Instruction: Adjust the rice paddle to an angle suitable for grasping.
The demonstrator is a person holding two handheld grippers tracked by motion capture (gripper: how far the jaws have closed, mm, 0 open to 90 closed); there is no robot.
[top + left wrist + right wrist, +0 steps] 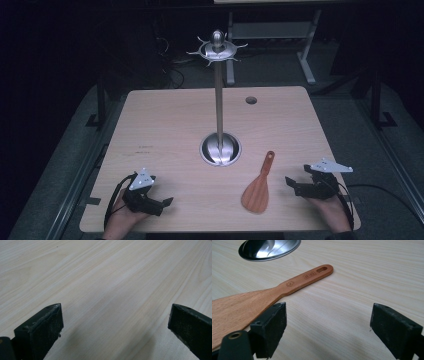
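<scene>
A reddish wooden spatula (258,186) lies flat on the table, blade toward the front edge, handle with a hanging slot pointing at the stand; in the right gripper view the spatula (287,287) lies just beyond the left jaw. A steel utensil stand (220,148) with a tall pole and a hooked crown (217,49) rises from mid-table; its round base (269,248) shows at top left. My right gripper (294,185) rests open to the right of the spatula, nothing between its jaws. My left gripper (162,205) rests open near the front left, over bare wood (112,290).
The light wooden table (165,125) has a round cable hole (251,100) at its far right. Dark floor, cables and a white desk frame (305,45) lie beyond the far edge. A cable (385,192) trails off the table's right side.
</scene>
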